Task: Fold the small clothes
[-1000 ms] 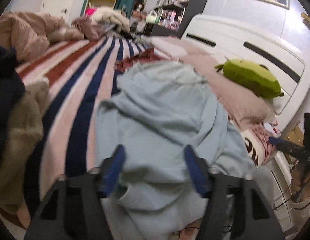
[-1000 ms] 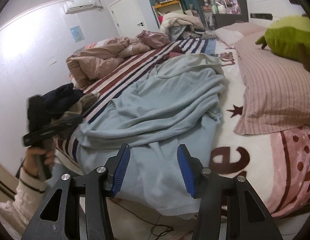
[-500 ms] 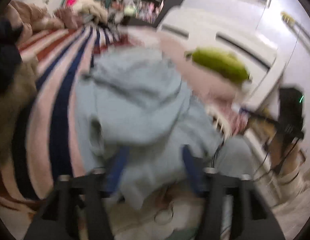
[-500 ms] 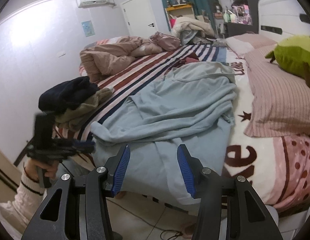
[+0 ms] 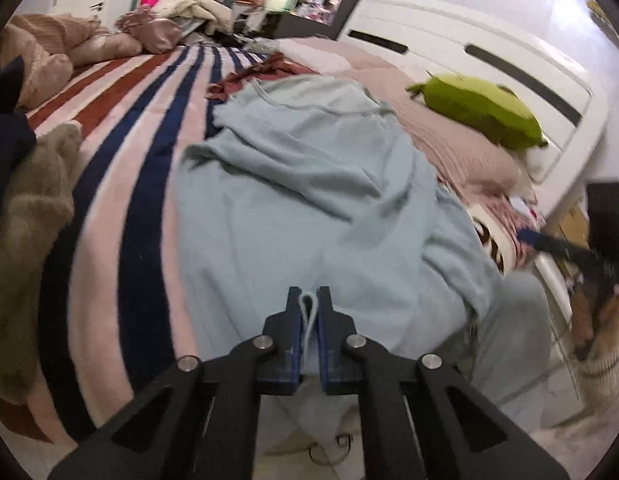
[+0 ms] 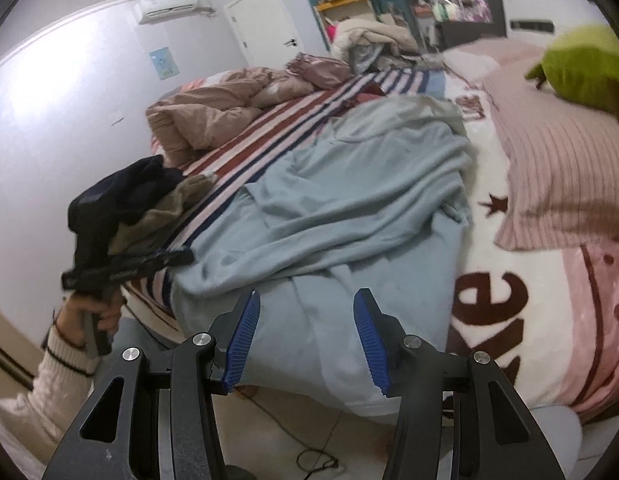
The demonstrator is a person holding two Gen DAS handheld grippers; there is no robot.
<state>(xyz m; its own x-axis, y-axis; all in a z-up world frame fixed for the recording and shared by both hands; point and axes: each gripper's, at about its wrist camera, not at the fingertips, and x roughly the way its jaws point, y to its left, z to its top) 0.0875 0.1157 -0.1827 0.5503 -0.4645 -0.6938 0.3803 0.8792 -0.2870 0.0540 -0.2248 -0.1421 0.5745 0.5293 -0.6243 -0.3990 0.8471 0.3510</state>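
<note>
A light blue garment (image 5: pixel 309 200) lies crumpled across the bed, and its near part hangs over the bed's edge. My left gripper (image 5: pixel 308 304) is shut on a small raised fold of that cloth near the edge. In the right wrist view the same garment (image 6: pixel 349 200) spreads ahead of my right gripper (image 6: pixel 307 320). That gripper is open above the hanging hem, and its blue pads stand apart from the cloth. A hand in a cream sleeve holds the left gripper (image 6: pixel 125 268) at the left of that view.
A striped blanket (image 5: pixel 121 160) covers the bed. A heap of dark and tan clothes (image 5: pixel 25 184) lies at its left edge. A green plush toy (image 5: pixel 481 112) rests on a pink pillow (image 6: pixel 557 168) by the white headboard (image 5: pixel 469 52). A cable (image 6: pixel 317 460) lies on the floor.
The left gripper's jaws have gone from wide apart to shut, pinching a fold of the blue garment near the bed's edge. The right gripper's jaws keep the same gap.
</note>
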